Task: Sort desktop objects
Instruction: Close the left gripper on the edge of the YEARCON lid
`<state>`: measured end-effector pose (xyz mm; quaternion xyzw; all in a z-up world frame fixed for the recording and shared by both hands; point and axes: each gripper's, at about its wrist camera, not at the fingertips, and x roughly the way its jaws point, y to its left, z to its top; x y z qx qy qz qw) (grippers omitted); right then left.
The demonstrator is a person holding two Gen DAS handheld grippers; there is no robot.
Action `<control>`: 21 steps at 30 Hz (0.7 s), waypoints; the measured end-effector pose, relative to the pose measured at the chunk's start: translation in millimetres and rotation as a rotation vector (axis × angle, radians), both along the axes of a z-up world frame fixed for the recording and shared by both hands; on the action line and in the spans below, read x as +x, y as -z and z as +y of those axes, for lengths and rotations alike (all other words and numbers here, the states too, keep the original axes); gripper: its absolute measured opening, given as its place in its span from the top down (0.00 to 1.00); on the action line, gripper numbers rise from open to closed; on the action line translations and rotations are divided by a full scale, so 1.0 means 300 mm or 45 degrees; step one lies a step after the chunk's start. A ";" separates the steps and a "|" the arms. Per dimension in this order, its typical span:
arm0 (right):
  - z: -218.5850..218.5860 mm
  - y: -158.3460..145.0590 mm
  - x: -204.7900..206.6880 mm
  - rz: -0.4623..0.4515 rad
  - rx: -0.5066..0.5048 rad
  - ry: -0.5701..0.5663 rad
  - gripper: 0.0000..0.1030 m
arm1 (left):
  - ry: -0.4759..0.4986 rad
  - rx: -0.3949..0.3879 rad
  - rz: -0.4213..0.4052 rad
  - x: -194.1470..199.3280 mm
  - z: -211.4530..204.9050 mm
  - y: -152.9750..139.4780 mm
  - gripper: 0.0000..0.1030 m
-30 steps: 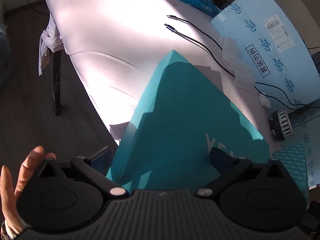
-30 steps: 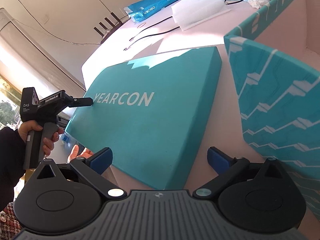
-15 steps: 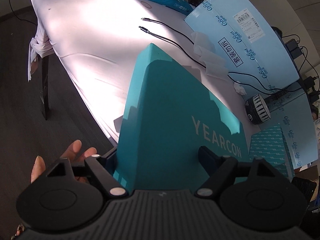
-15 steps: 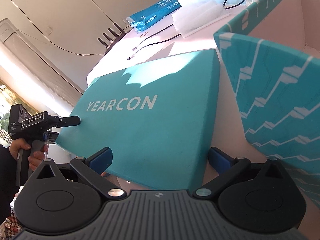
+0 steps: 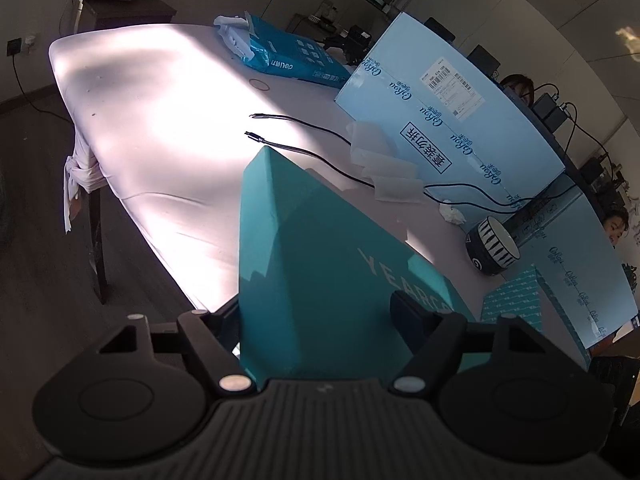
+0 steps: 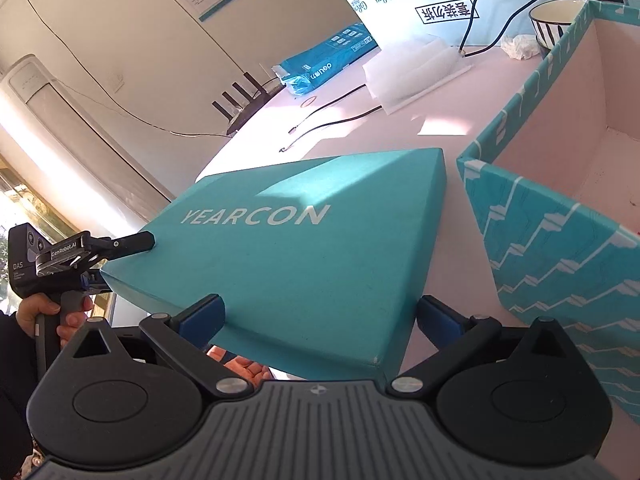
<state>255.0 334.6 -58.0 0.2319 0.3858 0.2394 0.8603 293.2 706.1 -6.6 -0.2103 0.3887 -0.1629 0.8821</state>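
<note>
- At the far left of the right wrist view we see a hand (image 6: 48,316) holding the left hand-held gripper (image 6: 120,258). Its jaws are closing on the left edge of the teal lid (image 6: 304,256), one finger (image 6: 134,242) lying on top and the other below.
- In the left wrist view the same lid (image 5: 320,264) fills the gap between the fingers, its side wall pressed against the left one.
- We read the lid as a flat, shallow box top, plain matte teal, with "YEARCON" in pale capitals across its face. It is tilted, the left edge raised off the pink table (image 6: 400,132) and sunlight falling across its far corner.
- The right hand-held gripper (image 6: 320,318) stands wide, a blue finger (image 6: 204,316) at each side of the lid's near edge; we cannot tell whether either touches it.
- Just beside the lid on the right stands the open box (image 6: 532,248), teal with a white stepped pattern outside and pink inside.
- Behind it sits a striped bowl (image 6: 548,24).
</note>
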 end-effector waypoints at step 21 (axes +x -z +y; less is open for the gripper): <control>-0.008 0.038 -0.049 0.065 0.061 -0.225 0.00 | -0.005 0.112 0.115 -0.047 -0.004 -0.011 0.30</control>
